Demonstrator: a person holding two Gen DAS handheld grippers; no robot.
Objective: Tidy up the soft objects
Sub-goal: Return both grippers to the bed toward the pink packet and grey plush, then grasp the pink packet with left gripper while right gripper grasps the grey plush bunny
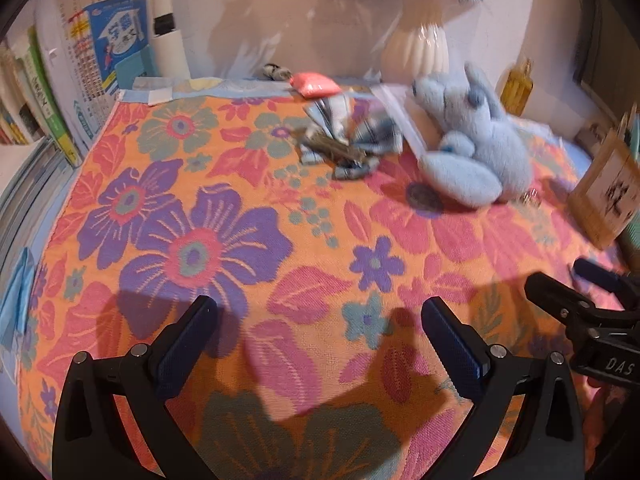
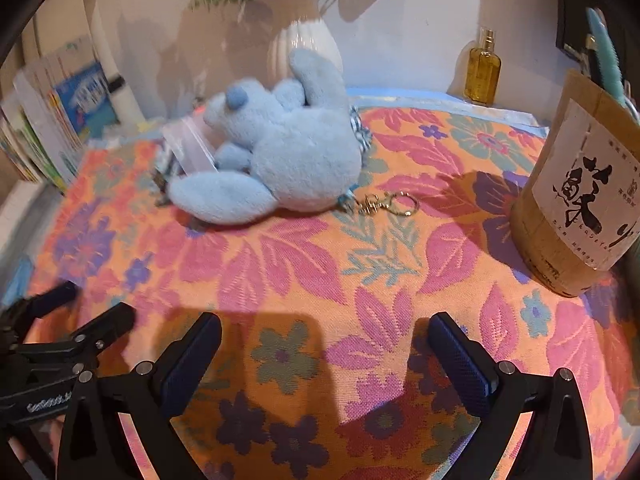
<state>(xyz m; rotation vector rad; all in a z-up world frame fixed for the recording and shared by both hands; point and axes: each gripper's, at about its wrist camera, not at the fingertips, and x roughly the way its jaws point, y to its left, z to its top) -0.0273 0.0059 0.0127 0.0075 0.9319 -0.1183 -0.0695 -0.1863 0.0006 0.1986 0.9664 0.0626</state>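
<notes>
A light blue plush animal [image 1: 476, 148] [image 2: 280, 148] lies on its side on the floral cloth [image 1: 248, 248] [image 2: 360, 264], resting against a clear zip bag [image 1: 400, 116] [image 2: 192, 140]. A metal keyring [image 2: 388, 204] trails from the plush. To its left sits a crumpled blue plaid fabric piece [image 1: 348, 140], and behind that a small pink pouch [image 1: 316, 84]. My left gripper [image 1: 320, 316] is open near the front edge, holding nothing. My right gripper [image 2: 324, 332] is open too, well short of the plush. Each gripper shows at the edge of the other's view.
A white ribbed vase [image 1: 416, 48] [image 2: 304, 40] with flowers stands at the back wall. An amber bottle [image 2: 482, 68] and a bamboo holder with a paper label [image 2: 576, 188] stand at the right. Books and booklets [image 1: 48, 92] line the left side.
</notes>
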